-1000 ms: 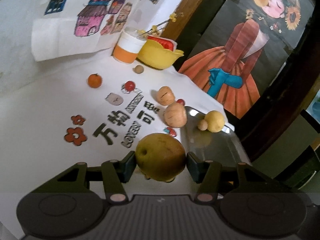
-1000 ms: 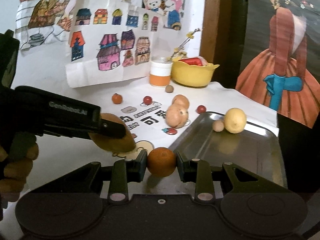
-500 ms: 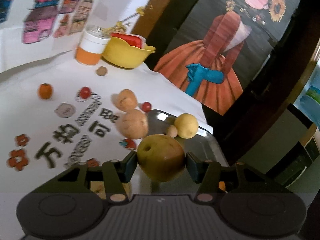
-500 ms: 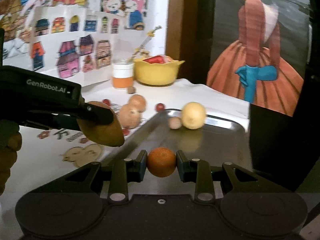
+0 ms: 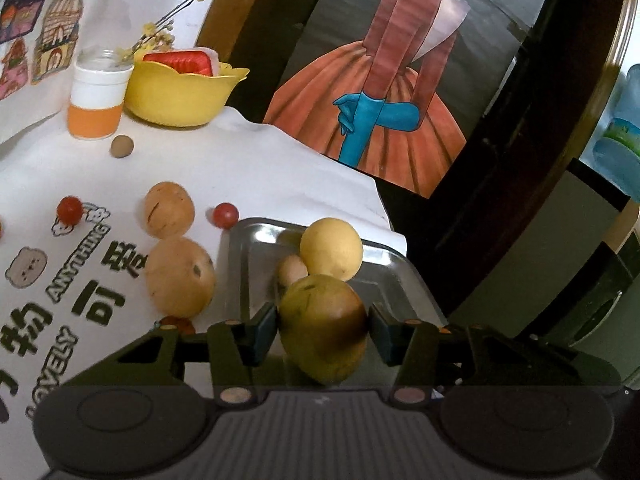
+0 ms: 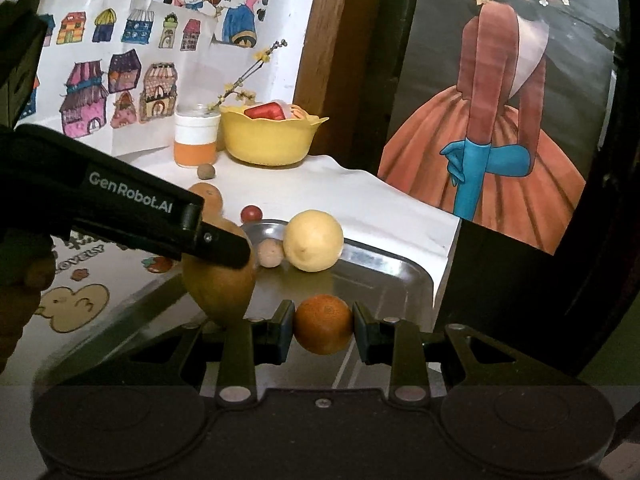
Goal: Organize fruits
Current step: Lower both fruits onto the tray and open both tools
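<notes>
A big yellow-green pear [image 5: 322,326] with a brown patch is clamped between the jaws of the left gripper [image 5: 323,330], above the near left part of a metal tray [image 6: 384,276]. To its right an orange [image 6: 323,324] is pinched in the right gripper [image 6: 323,326], also over the tray. At the tray's far end lie a yellow lemon [image 6: 313,240] and, touching its left side, a small tan ball-like fruit [image 6: 270,253].

The tray sits at the right edge of a table under a white cloth [image 5: 248,168] printed with cartoons and lettering. On the cloth left of the tray are two tan round fruits [image 5: 179,282], one nearer and one farther, plus small red ones [image 5: 225,215]. Far back stand a yellow bowl [image 5: 180,94] and a white-and-orange jar [image 5: 96,100] holding a flowering twig. Coloured house drawings [image 6: 120,80] hang on the wall; a poster of an orange dress [image 6: 500,140] is on the right.

In the right wrist view the left gripper reaches in from the left, angled downward, a hand [image 6: 20,284] behind it.
</notes>
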### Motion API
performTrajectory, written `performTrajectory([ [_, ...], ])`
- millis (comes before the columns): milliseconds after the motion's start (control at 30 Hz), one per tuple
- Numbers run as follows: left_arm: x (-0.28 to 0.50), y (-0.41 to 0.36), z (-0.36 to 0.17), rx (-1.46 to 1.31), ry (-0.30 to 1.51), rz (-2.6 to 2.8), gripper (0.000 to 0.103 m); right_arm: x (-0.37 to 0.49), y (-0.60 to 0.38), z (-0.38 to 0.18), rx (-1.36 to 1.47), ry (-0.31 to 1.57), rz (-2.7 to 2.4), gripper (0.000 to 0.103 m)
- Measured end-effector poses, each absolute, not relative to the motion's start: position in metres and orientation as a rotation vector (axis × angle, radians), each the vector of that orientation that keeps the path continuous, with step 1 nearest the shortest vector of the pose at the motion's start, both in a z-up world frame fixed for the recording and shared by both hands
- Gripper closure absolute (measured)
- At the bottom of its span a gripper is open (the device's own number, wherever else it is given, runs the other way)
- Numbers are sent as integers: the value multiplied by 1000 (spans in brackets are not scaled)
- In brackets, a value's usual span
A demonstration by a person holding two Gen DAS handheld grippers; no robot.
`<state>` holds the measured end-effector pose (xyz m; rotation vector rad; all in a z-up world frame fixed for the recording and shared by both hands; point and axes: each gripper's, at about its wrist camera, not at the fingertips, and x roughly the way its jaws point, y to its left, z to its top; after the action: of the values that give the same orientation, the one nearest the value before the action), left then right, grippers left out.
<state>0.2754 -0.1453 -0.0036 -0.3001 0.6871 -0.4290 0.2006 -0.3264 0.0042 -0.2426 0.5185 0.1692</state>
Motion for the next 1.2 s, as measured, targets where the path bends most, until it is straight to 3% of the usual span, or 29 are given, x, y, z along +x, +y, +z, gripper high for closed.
performTrajectory([
  [233,284,-151,-8,-289,682,-415,50,210,-322,-5,-269,552,177,70],
  [367,283,-153,-7,-257,656,-393,56,211,-322,-8,-278,567,170,69],
  [600,282,-154,-5,-243,656,-380,52,206,-321,-7,-255,558,165,65],
  [700,277,-153,-2,-230,637,-372,40,203,-323,-4,-243,545,152,54],
  [767,272,-153,1,-226,623,-367,31,199,-325,-2,-232,535,142,38],
  [967,258,-147,9,-235,590,-349,11,184,-330,6,-189,495,108,11],
  [1067,250,-141,14,-249,567,-334,2,175,-331,11,-166,474,98,2],
  [1200,238,-131,21,-272,547,-313,1,162,-332,16,-141,461,91,1],
])
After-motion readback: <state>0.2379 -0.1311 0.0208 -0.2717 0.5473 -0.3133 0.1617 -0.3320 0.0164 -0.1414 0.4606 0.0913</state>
